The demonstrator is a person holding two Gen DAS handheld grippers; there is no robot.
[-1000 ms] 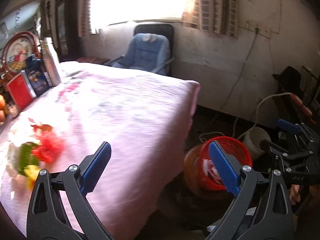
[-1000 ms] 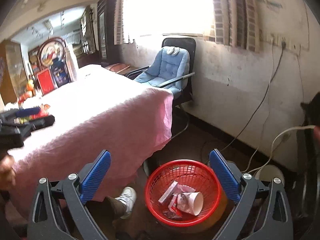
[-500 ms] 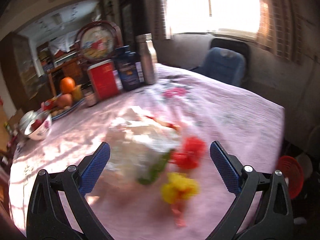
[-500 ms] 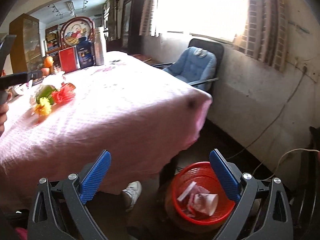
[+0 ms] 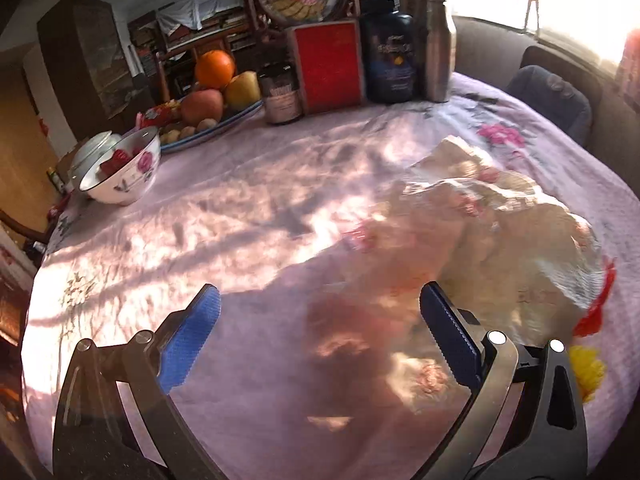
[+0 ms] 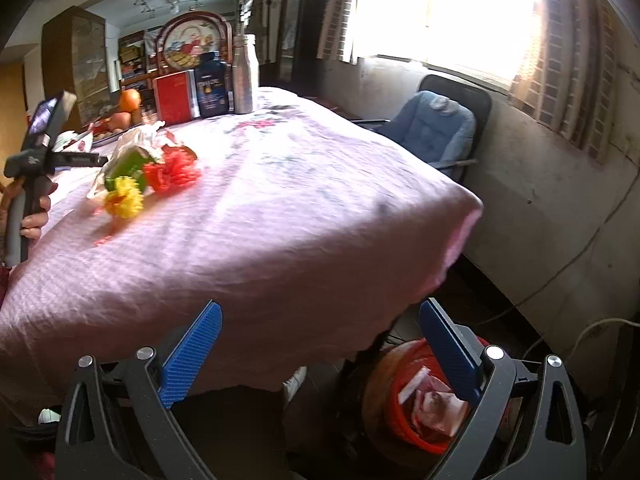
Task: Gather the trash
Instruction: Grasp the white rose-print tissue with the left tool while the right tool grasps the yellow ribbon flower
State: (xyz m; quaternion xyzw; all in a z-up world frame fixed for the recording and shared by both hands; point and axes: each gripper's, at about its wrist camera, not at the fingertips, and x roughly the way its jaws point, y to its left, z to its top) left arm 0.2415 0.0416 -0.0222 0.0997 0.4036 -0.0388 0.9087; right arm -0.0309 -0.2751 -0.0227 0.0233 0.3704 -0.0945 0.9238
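A crumpled clear plastic wrapper [image 5: 500,232] with red and yellow paper flowers [image 6: 160,176] lies on the pink tablecloth [image 5: 240,240]. My left gripper [image 5: 320,336] is open and empty, low over the cloth, with the wrapper by its right finger. The left gripper also shows in the right wrist view [image 6: 60,156], beside the wrapper. My right gripper [image 6: 320,344] is open and empty at the table's near edge. A red mesh trash basket [image 6: 412,400] with paper scraps and a cup stands on the floor under its right finger.
At the table's far side stand a red box [image 5: 330,66], a dark blue jar [image 5: 390,56], a steel bottle [image 5: 434,44], a fruit plate [image 5: 208,92] and a flowered bowl [image 5: 120,168]. A blue cushioned chair [image 6: 436,128] stands by the window wall.
My left gripper swung from the table edge and basket onto the table and closed in on the wrapper. My right gripper rose from over the basket to the table's edge.
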